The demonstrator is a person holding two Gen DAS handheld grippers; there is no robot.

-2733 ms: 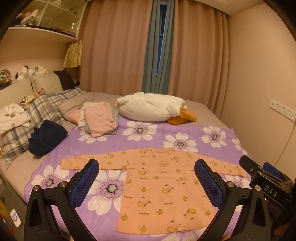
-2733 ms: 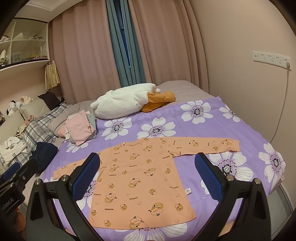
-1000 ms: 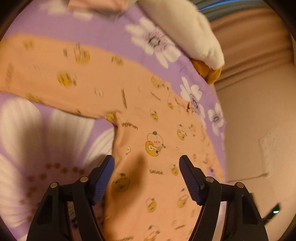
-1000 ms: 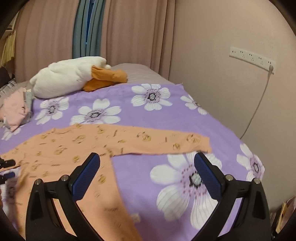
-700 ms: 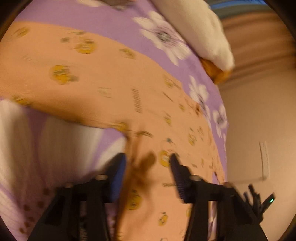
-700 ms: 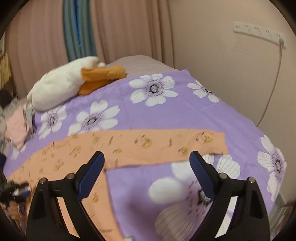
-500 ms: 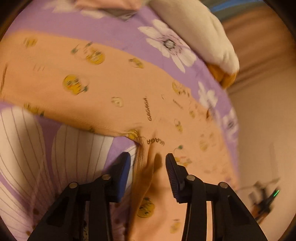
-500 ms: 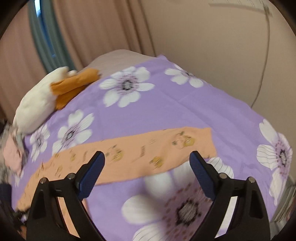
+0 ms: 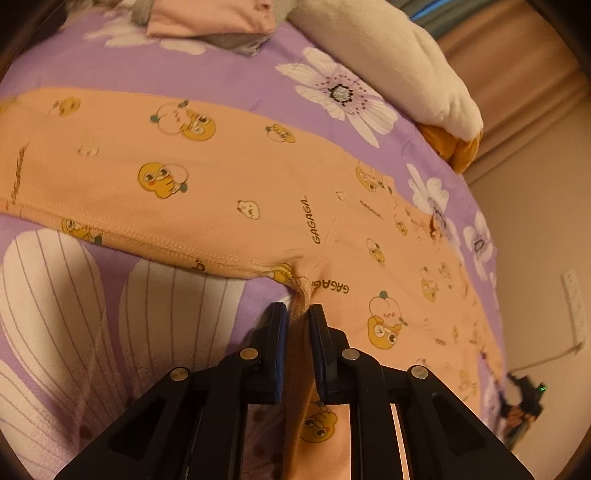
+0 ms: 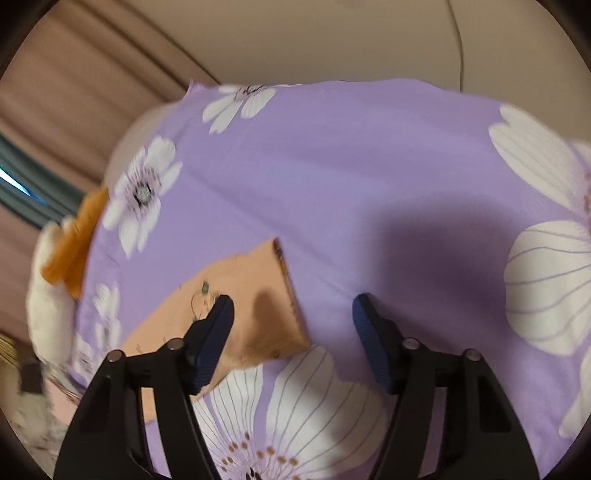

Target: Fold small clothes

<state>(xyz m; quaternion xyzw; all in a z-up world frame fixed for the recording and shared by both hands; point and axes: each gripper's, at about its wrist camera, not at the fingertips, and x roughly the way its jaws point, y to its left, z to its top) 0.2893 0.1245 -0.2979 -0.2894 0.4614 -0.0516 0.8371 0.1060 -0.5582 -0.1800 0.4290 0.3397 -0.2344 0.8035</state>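
An orange long-sleeved shirt (image 9: 236, 177) with duck prints lies flat on the purple flowered bedspread (image 9: 122, 306). My left gripper (image 9: 297, 314) is shut on the shirt's side seam just below the left armpit, pinching a ridge of fabric. In the right wrist view my right gripper (image 10: 291, 306) is open, low over the cuff end of the right sleeve (image 10: 258, 295). Its left finger is over the sleeve and its right finger over bare bedspread (image 10: 369, 184).
A white plush pillow with an orange part (image 9: 399, 62) lies at the back of the bed. Folded pink and grey clothes (image 9: 210, 18) sit at the back left. The wall runs along the bed's right side, with curtains behind.
My left gripper has closed on the shirt at the armpit seam. My right gripper has dropped and moved in towards the right sleeve's cuff, staying open.
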